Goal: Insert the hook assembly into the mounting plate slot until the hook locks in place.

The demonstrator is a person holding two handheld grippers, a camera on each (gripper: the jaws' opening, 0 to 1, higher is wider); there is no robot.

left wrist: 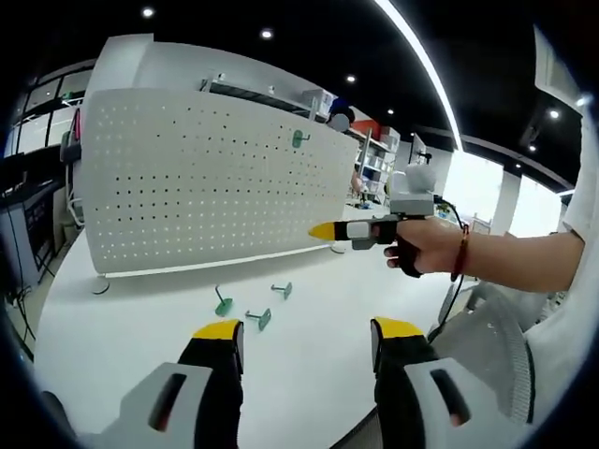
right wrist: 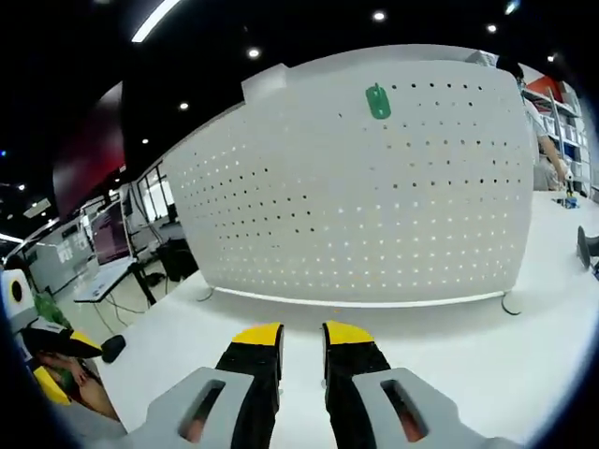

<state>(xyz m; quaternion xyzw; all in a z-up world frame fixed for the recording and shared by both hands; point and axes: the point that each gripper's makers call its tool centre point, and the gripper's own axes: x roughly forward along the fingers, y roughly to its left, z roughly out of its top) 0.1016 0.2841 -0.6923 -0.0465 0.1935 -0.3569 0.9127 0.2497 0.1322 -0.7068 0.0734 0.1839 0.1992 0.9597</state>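
In the left gripper view the left gripper, black with yellow tips, rises from the bottom with its jaws spread wide and nothing between them, hovering over the smooth white bench. Just beyond the tips three small green plastic hooks with thin metal stems lie loose on the bench, near one another but apart. Farther out, to the right, the right gripper comes in sideways in a person's hand with a red cord at the wrist; its yellow tip points toward the tall white perforated mounting plate, which stands upright on small feet on the bench. A fourth green hook sits high on the plate's face, near its upper right part

In the right gripper view the right gripper holds its jaws narrow, only a slim gap between the yellow tips, gripping nothing, above the bench. Ahead stands the perforated plate, with the mounted green hook near its top edge
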